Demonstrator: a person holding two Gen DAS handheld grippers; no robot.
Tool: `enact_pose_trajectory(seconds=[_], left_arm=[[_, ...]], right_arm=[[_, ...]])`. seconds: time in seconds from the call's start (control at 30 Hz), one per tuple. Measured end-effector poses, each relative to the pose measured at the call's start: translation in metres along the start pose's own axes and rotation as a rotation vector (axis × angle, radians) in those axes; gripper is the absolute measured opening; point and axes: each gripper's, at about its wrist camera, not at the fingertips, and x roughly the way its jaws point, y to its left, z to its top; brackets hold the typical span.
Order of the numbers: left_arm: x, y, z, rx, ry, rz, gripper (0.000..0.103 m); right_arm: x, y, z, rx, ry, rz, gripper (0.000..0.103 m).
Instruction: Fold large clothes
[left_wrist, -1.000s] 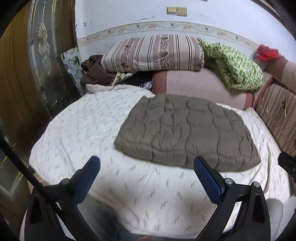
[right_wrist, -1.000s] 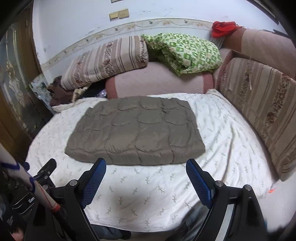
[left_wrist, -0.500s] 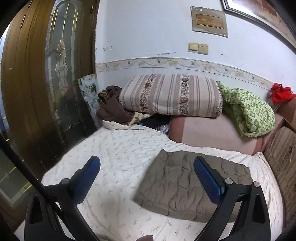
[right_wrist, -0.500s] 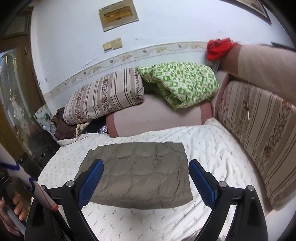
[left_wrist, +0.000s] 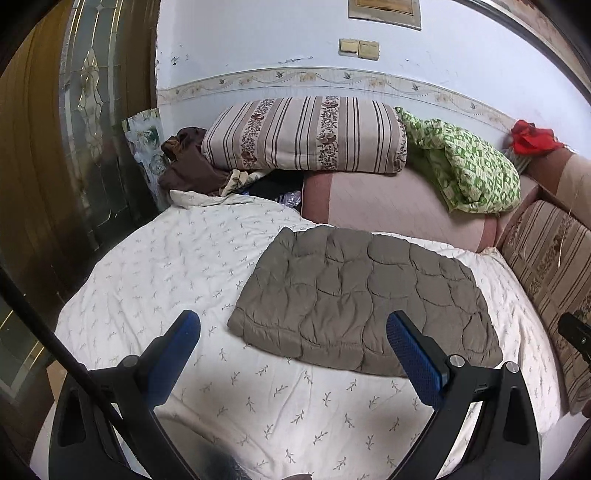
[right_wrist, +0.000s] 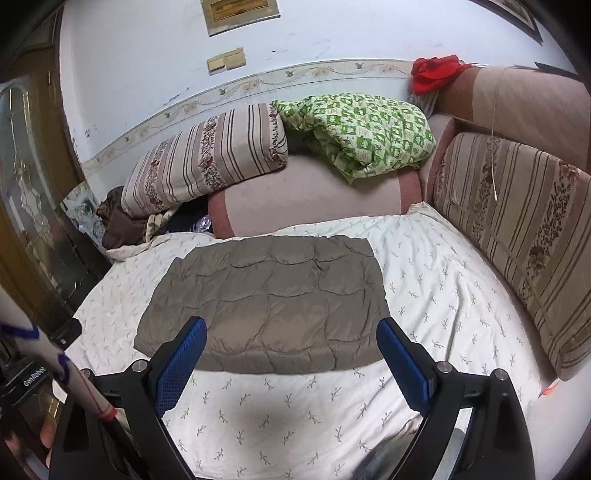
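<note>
White patterned bedsheet (left_wrist: 155, 266) is bearing the grey quilted garment (right_wrist: 273, 299), lying flat as a neat rectangle; folding is appearing largely complete. Left gripper (left_wrist: 291, 334) and right gripper (right_wrist: 291, 341) are hovering wide apart, gripping nothing.

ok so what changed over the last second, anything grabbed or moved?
Only the views swung: both wrist cameras tilted up toward the wall half a second ago, then dipped part-way back. Nothing grabbed: left gripper and right gripper stayed open and empty. The folded grey quilted garment lies unmoved on the bedsheet.
</note>
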Motion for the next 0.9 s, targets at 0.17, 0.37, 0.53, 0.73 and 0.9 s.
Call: enact_pose_trajectory(seconds=[0.17, 0.37, 0.53, 0.73, 0.9], left_arm=[[-0.001, -0.006, -0.005, 0.013, 0.0, 0.013, 0.101], [0.005, -0.005, -0.008, 0.02, 0.002, 0.028, 0.101], [0.016, 0.0, -0.012, 0.008, 0.023, 0.027, 0.1], [0.031, 0.011, -0.009, -0.027, 0.068, -0.023, 0.1], [0.043, 0.021, -0.005, -0.077, 0.075, -0.057, 0.1]], right_arm=[[0.0, -0.001, -0.002, 0.014, -0.001, 0.03, 0.096], [0.005, 0.0, -0.005, 0.014, 0.004, 0.036, 0.096], [0.01, 0.0, -0.006, 0.024, 0.007, 0.05, 0.096], [0.017, 0.002, -0.007, 0.011, 0.028, 0.051, 0.096], [0.023, 0.004, -0.009, 0.002, 0.046, 0.046, 0.096]])
